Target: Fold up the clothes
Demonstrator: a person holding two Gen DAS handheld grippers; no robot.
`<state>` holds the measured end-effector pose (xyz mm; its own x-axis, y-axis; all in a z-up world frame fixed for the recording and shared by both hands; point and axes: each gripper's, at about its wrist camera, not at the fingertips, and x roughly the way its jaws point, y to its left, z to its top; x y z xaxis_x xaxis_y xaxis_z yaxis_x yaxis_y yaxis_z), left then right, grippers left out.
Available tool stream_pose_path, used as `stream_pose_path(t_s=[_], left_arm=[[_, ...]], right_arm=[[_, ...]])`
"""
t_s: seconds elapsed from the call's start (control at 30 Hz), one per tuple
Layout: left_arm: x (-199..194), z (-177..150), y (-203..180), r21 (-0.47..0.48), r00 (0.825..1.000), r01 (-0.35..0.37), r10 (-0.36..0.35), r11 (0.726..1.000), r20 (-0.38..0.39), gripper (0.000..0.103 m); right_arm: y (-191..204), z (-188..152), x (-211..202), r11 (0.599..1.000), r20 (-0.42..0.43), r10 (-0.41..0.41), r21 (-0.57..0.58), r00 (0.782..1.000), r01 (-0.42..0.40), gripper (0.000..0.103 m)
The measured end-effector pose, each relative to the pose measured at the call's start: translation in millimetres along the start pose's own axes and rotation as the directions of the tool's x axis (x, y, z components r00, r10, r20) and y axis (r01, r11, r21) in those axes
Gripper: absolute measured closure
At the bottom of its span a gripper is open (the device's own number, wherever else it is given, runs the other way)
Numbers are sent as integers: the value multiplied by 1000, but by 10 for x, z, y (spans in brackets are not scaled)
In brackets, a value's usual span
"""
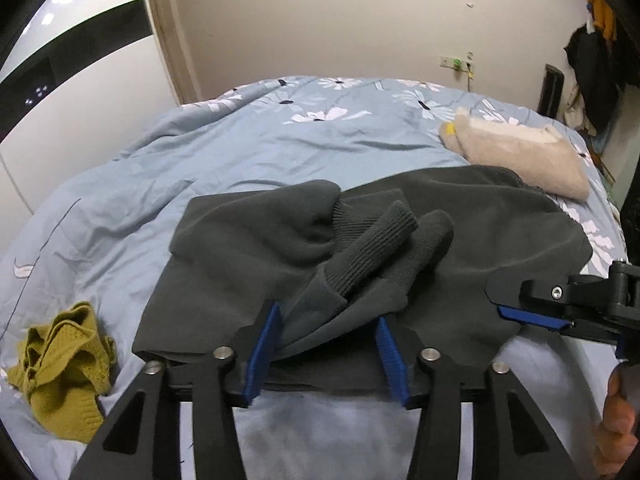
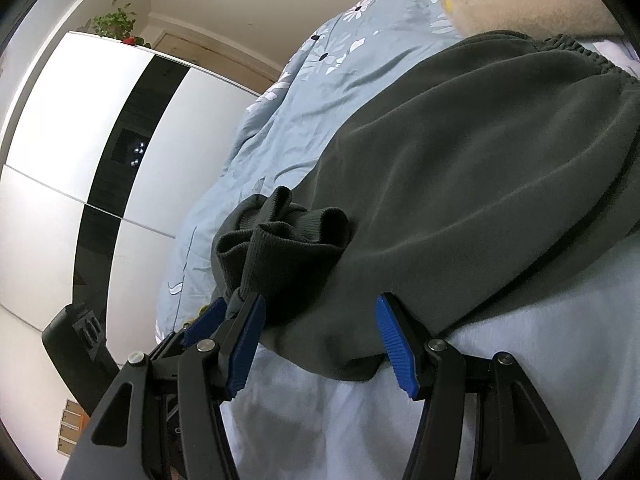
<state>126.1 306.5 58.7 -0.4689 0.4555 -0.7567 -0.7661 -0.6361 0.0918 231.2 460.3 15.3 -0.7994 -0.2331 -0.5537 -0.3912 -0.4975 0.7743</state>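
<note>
Dark grey sweatpants point(image 1: 480, 232) lie folded on the bed, ribbed cuffs point(image 1: 372, 252) bunched on top and the elastic waistband point(image 2: 580, 52) at the far end. My left gripper point(image 1: 328, 356) stands open at the near edge, with a fold of the leg lying loose between its blue pads point(image 1: 262, 356). In the right wrist view my right gripper point(image 2: 320, 344) is open too, its jaws wide either side of the trousers' near hem point(image 2: 352, 364). The cuffs point(image 2: 280, 240) sit just ahead of its left finger. The right gripper point(image 1: 500, 300) also shows side-on at the garment's right edge.
A light blue floral duvet point(image 1: 240, 152) covers the bed. A folded beige fluffy garment point(image 1: 520, 152) lies beyond the sweatpants. A crumpled mustard knit point(image 1: 64, 368) sits at the near left. A white and black wardrobe point(image 2: 80, 160) stands to the left. A hand point(image 1: 616, 420) shows at the right edge.
</note>
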Motion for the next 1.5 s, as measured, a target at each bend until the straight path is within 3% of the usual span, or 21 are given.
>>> stream_pose_path(t_s=[0.3, 0.37, 0.53, 0.67, 0.73, 0.8, 0.97, 1.03, 1.13, 1.2, 1.33, 1.47, 1.5], left_arm=[[-22, -56, 3, 16, 1000, 5, -5, 1000, 10, 43], [-83, -59, -23, 32, 1000, 16, -17, 999, 16, 28], [-326, -46, -124, 79, 994, 39, -47, 996, 103, 24], [-380, -6, 211, -38, 987, 127, -122, 991, 102, 24], [-405, -2, 510, -138, 986, 129, -112, 982, 121, 24], [-396, -21, 821, -252, 989, 101, -71, 962, 127, 24], [-269, -197, 1472, -483, 997, 62, -33, 873, 67, 24], [-223, -266, 1583, -520, 999, 35, -15, 854, 43, 24], [-131, -345, 1723, -571, 999, 46, -43, 819, 19, 24], [-97, -378, 1783, -592, 998, 58, -62, 804, 14, 24], [-90, -431, 1846, -609, 998, 57, -59, 791, 17, 24], [-59, -481, 1921, -633, 998, 61, -65, 772, 16, 24], [-48, -493, 1937, -638, 998, 62, -69, 767, 14, 24]], right_arm=[[47, 6, -50, 999, 3, -47, -4, 999, 47, 44], [64, 14, -79, 998, 9, -56, -5, 998, 56, 44], [104, 15, -97, 997, 15, -71, -14, 997, 71, 44], [132, 4, -107, 998, 11, -64, -13, 998, 64, 44], [150, 0, -113, 998, 13, -61, -12, 998, 61, 44], [191, -4, -95, 998, 11, -54, -21, 998, 55, 44], [387, -13, 114, 998, -32, -30, -58, 999, 28, 44], [457, 24, 223, 998, -51, -18, -62, 999, 15, 44], [576, 115, 416, 997, -68, -11, -76, 998, 6, 41], [632, 163, 564, 995, -72, -53, -83, 996, 47, 32], [579, 205, 752, 992, -78, -119, -44, 990, 116, 32], [484, 214, 827, 992, -67, -127, 14, 990, 128, 33], [477, 225, 826, 992, -57, -125, 23, 990, 127, 38]])
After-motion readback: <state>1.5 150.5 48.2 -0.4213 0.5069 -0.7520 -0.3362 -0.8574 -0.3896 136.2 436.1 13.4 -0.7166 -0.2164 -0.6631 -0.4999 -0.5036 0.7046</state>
